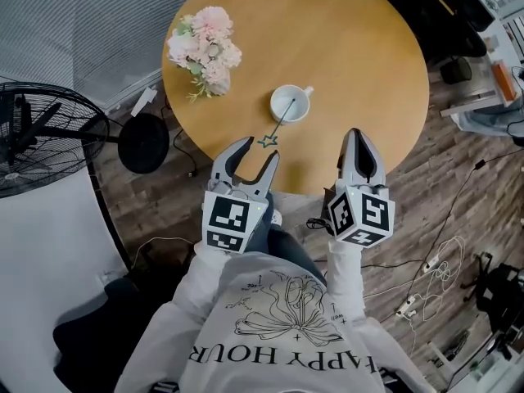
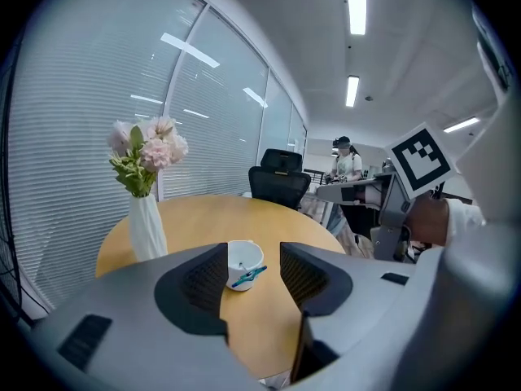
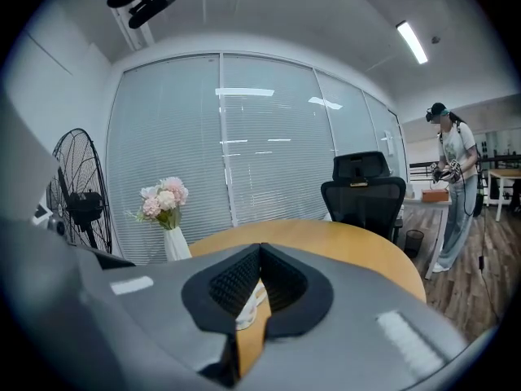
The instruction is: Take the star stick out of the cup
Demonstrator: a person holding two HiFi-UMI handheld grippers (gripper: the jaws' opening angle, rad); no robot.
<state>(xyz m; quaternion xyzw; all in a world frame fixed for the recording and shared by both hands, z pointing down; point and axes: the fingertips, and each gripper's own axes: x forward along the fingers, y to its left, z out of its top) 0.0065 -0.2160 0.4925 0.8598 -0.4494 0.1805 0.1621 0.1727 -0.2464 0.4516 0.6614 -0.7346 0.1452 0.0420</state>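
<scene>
A white cup (image 1: 291, 103) stands near the middle of the round wooden table (image 1: 360, 56). The star stick (image 1: 277, 126) leans out of it toward me, its blue star end (image 1: 268, 141) low over the tabletop. My left gripper (image 1: 259, 149) is open at the table's near edge, and the star lies just beyond its tips. In the left gripper view the cup (image 2: 244, 259) and stick (image 2: 248, 276) show between the spread jaws of that gripper (image 2: 253, 255), with nothing touching them. My right gripper (image 1: 357, 134) is shut and empty to the cup's right; its closed jaws (image 3: 260, 249) hide most of the cup (image 3: 247, 309).
A white vase of pink flowers (image 1: 206, 47) stands at the table's left. A black floor fan (image 1: 41, 133) is on the floor to the left. A black office chair (image 2: 279, 177) is behind the table. A person (image 3: 449, 186) stands farther back; cables lie on the wooden floor (image 1: 458, 219).
</scene>
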